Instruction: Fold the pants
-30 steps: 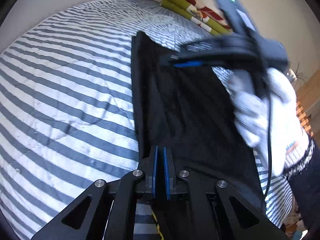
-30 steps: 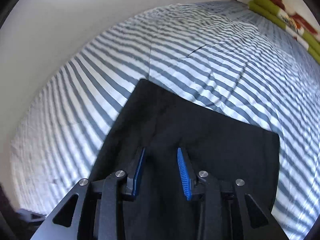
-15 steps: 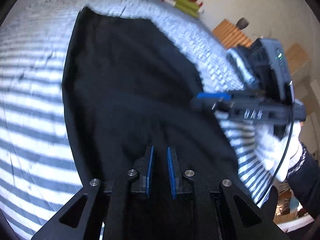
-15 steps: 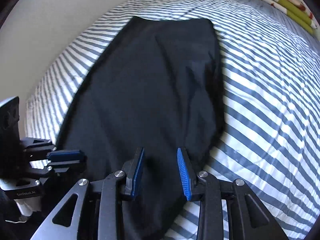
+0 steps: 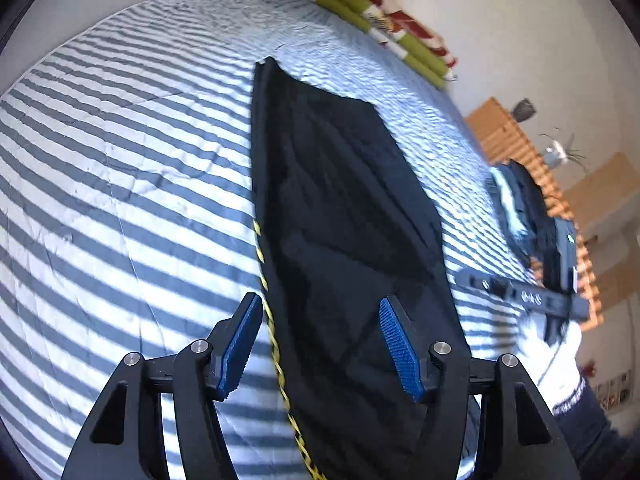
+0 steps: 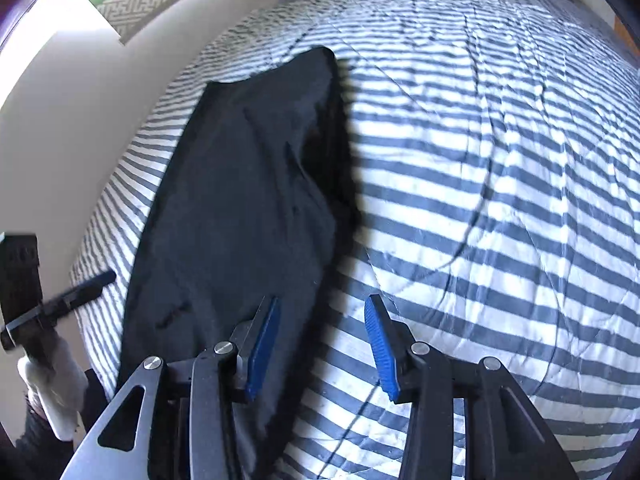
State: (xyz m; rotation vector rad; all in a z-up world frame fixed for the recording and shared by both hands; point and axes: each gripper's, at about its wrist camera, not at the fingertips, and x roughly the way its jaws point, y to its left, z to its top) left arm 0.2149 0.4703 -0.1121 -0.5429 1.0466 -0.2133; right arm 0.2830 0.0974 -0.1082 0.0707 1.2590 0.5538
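Note:
Black pants (image 5: 340, 216) lie stretched out lengthwise on the striped bed, folded into one long strip; a yellow twisted cord (image 5: 276, 344) runs along their left edge. My left gripper (image 5: 320, 340) hovers open above the near end of the pants, with nothing between its blue pads. In the right wrist view the same pants (image 6: 240, 208) stretch away at the left. My right gripper (image 6: 320, 344) is open too, above the pants' right edge and the bedspread. Each gripper shows in the other's view, held by a white-gloved hand (image 5: 548, 356).
The grey and white striped bedspread (image 5: 120, 184) fills both views. Folded green, red and white bedding (image 5: 392, 36) lies at the far end by the wall. Wooden furniture (image 5: 520, 148) stands beyond the bed's right side. A white wall (image 6: 80, 120) borders the bed's left side.
My left gripper, nearly shut on the pants a second ago, has let go and now stands wide open. My right gripper stayed open and drew back from the far end to the near end.

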